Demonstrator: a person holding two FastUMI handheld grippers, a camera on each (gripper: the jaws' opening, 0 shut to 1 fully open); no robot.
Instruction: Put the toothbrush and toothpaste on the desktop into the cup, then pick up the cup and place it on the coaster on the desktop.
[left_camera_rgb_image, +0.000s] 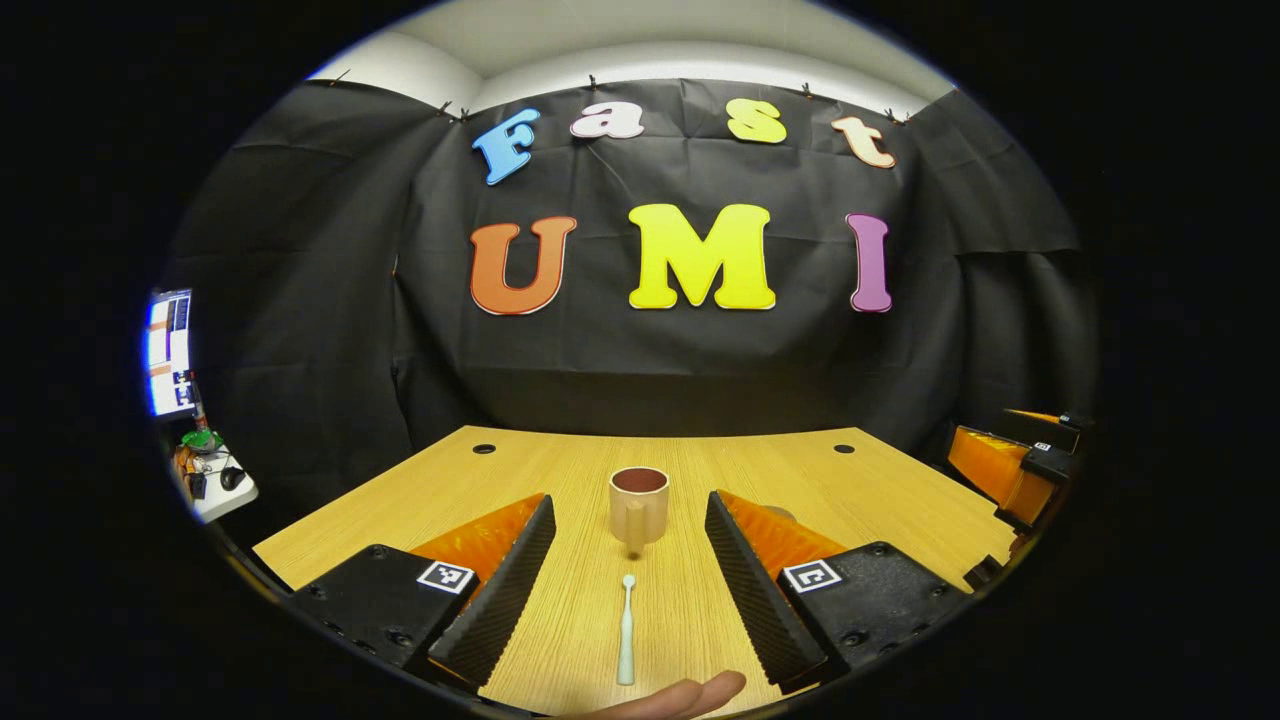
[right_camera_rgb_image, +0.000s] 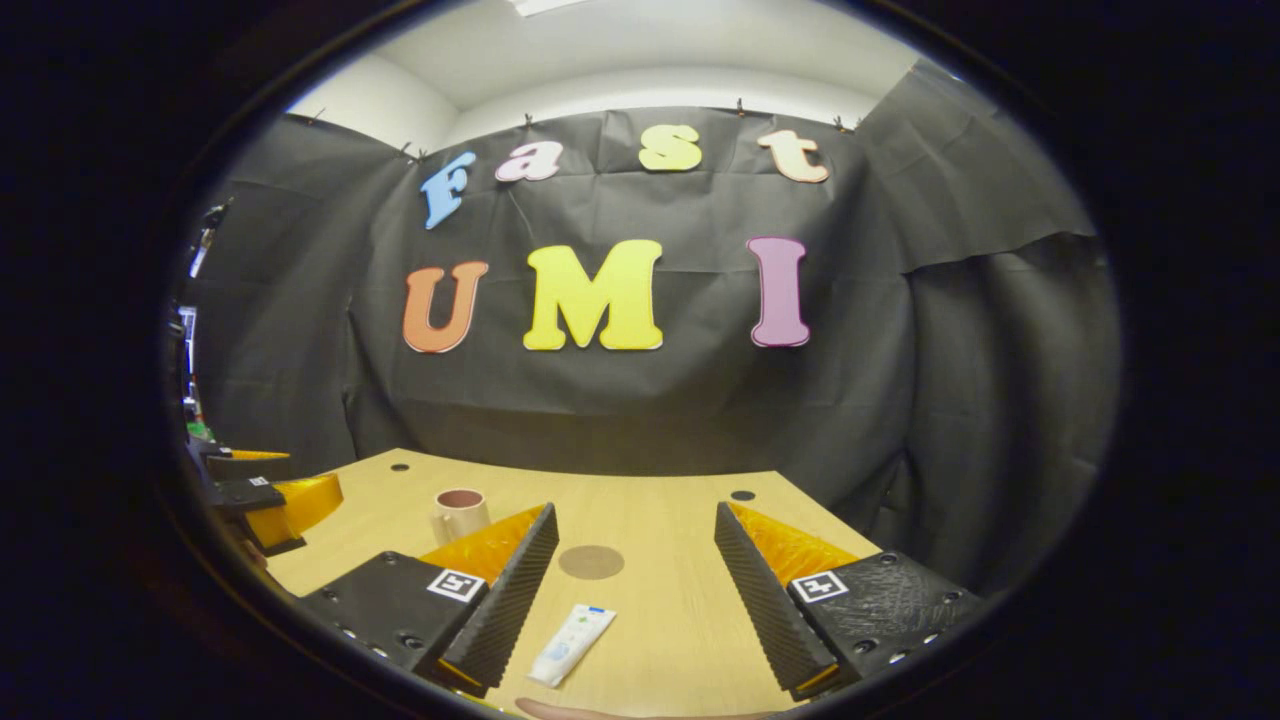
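Note:
A tan cup (left_camera_rgb_image: 638, 505) with a dark inside stands upright mid-table, handle toward me. A pale toothbrush (left_camera_rgb_image: 627, 630) lies in front of it, head pointing at the cup, between the fingers of my left gripper (left_camera_rgb_image: 628, 500), which is open and holds nothing. In the right gripper view the white toothpaste tube (right_camera_rgb_image: 572, 645) lies flat near the table's front, by the left finger of my open right gripper (right_camera_rgb_image: 635, 512). A round brown coaster (right_camera_rgb_image: 591, 562) lies beyond the tube, and the cup (right_camera_rgb_image: 460, 513) stands to its left.
The wooden table (left_camera_rgb_image: 850, 490) has cable holes (left_camera_rgb_image: 484, 449) near its back corners. The right gripper (left_camera_rgb_image: 1010, 465) shows at the far right, the left gripper (right_camera_rgb_image: 265, 495) at the far left. A fingertip (left_camera_rgb_image: 680, 697) rests at the front edge. A monitor (left_camera_rgb_image: 170, 350) stands off-table left.

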